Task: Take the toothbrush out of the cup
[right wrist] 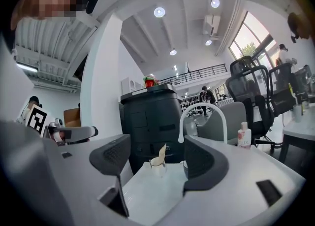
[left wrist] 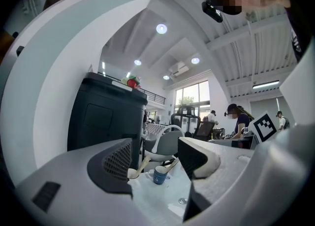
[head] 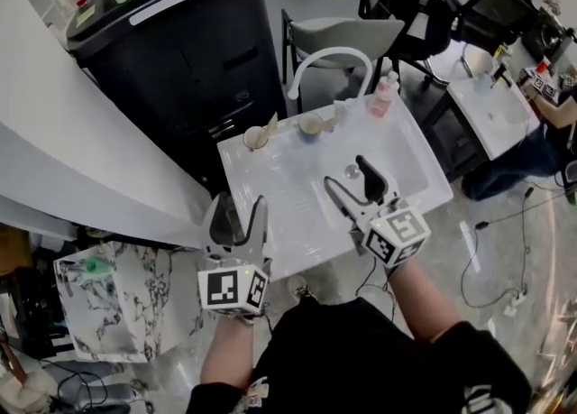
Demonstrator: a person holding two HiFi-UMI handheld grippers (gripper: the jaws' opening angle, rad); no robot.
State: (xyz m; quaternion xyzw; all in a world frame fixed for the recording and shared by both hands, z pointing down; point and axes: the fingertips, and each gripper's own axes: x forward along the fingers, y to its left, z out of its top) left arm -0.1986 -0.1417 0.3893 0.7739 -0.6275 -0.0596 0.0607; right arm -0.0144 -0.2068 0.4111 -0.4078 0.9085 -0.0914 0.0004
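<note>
The left gripper (head: 240,212) hovers wide open and empty over the sink's (head: 270,188) near edge. At the back, a toothbrush (left wrist: 142,165) leans in the cream cup (head: 255,138), beside a blue cup (head: 311,125). The right gripper (head: 348,174) is likewise open and empty. This looks like the approach step, and next comes a forward reach.

Open office-lab: swivel chairs (head: 431,23), work desks (head: 494,116), freestanding sink (head: 275,200)

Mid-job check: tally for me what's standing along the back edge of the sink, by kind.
Cups: 2 (white cup, blue cup)
Brush handles in cups: 2 (in the white one, in the blue one)
Pink bottle: 1
Faucet: 1
Total: 6
</note>
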